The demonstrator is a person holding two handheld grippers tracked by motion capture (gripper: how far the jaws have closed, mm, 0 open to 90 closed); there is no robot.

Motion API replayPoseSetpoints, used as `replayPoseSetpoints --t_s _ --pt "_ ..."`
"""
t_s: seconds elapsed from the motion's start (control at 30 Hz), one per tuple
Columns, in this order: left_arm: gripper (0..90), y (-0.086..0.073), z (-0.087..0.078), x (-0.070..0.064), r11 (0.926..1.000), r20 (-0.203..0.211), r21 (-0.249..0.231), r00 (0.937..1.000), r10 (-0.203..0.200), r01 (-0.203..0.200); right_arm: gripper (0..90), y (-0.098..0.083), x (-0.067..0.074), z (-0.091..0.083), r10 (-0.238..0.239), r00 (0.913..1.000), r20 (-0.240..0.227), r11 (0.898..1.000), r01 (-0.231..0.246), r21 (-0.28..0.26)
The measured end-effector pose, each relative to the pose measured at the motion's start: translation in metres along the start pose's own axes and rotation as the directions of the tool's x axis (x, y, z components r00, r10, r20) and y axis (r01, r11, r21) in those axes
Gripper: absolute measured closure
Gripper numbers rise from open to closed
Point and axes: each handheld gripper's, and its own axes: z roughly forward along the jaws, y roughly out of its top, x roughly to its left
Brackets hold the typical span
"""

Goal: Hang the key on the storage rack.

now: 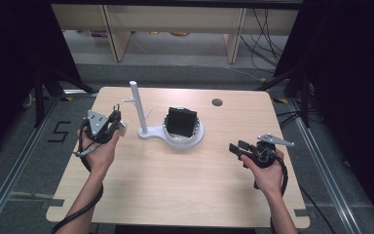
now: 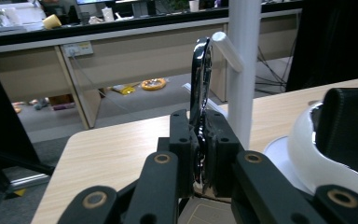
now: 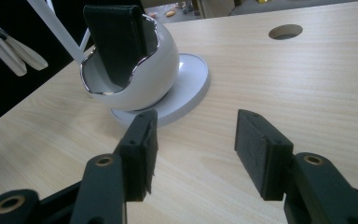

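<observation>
In the left gripper view, at the bottom of the frame, we see our left gripper (image 2: 199,161) with its jaws nearly together, clamped on a thin, dark, shiny ring-shaped piece (image 2: 199,79) that stands on edge and rises to the upper middle. Just behind it stands the white post (image 2: 244,70) of the stand, a short side peg (image 2: 226,46) reaching toward the piece's top; whether they touch we cannot tell.

In the right gripper view our right gripper (image 3: 193,151) holds its jaws wide apart with nothing between them, low over the bare wooden table (image 3: 284,93). Beyond, at upper left, sits the white egg-shaped cup (image 3: 142,70) with a black pouch (image 3: 114,39) inside.

From the high view, the left gripper (image 1: 108,127) is at left, close to the post, the right gripper (image 1: 238,147) at lower right, well apart from the stand.
</observation>
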Motion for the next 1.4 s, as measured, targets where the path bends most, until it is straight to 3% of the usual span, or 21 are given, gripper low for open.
replayPoseSetpoints --t_s 0.2,0.43,0.47,0.53,0.77,0.8,0.83,0.87,0.93,0.97,1.13,1.23,1.4 --pt "82.5 0.005 0.012 0.001 0.9998 -0.035 0.015 0.9993 0.014 -0.013 49.8 -0.001 0.0 0.001 0.009 0.9997 -0.022 1.0 -0.009 -0.001" --pt "82.4 0.009 0.017 -0.007 0.9995 -0.036 0.012 0.9989 0.029 -0.028 49.7 -0.002 -0.001 0.0 0.008 0.9999 -0.012 1.0 -0.008 -0.001" --pt "82.5 0.01 0.018 -0.008 0.9996 -0.038 0.008 0.9989 0.026 -0.026 49.7 -0.002 0.001 0.0 0.05 0.9986 -0.018 0.999 -0.049 0.012" --pt "82.4 0.011 0.018 -0.01 0.9994 -0.04 0.008 0.9986 0.034 -0.034 49.7 -0.003 -0.002 0.001 0.017 0.9997 -0.019 1.0 -0.017 0.007" --pt "82.2 0.011 0.016 -0.016 0.9972 -0.055 -0.002 0.9957 0.074 -0.074 49.3 -0.005 -0.001 0.005 0.032 0.999 -0.03 0.999 -0.032 0.016" --pt "82.2 0.011 0.015 -0.017 0.9962 -0.062 -0.004 0.9943 0.087 -0.087 49.3 -0.005 0.002 0.004 0.063 0.9976 -0.028 0.998 -0.062 0.026" --pt "82.1 0.011 0.014 -0.018 0.9955 -0.064 -0.006 0.9935 0.095 -0.095 49.2 -0.005 0.002 0.004 0.059 0.9981 -0.019 0.998 -0.058 0.037" --pt "82.0 0.011 0.013 -0.019 0.9947 -0.07 -0.008 0.9923 0.102 -0.103 49.2 -0.005 -0.001 0.004 0.024 0.9996 -0.014 0.999 -0.024 0.028" --pt "81.6 0.011 0.013 -0.02 0.9926 -0.077 -0.01 0.9898 0.12 -0.121 49.3 -0.005 -0.001 0.005 0.031 0.9992 -0.027 0.999 -0.03 0.024" --pt "81.5 0.01 0.012 -0.022 0.9912 -0.081 -0.011 0.9882 0.13 -0.132 49.3 -0.006 0.0 0.005 0.06 0.9977 -0.032 0.998 -0.059 0.028" --pt "80.0 0.007 0.011 -0.03 0.9824 -0.093 -0.014 0.9785 0.184 -0.186 49.3 -0.006 -0.001 0.006 0.046 0.9981 -0.041 0.999 -0.045 0.02" --pt "79.3 0.006 0.01 -0.033 0.9801 -0.095 -0.015 0.9761 0.196 -0.198 49.3 -0.006 -0.002 0.006 0.041 0.9986 -0.032 0.999 -0.04 0.027" --pt "78.3 0.006 0.009 -0.036 0.9689 -0.113 -0.01 0.963 0.244 -0.247 49.3 -0.007 -0.003 0.007 0.023 0.9993 -0.03 1.0 -0.023 0.02"
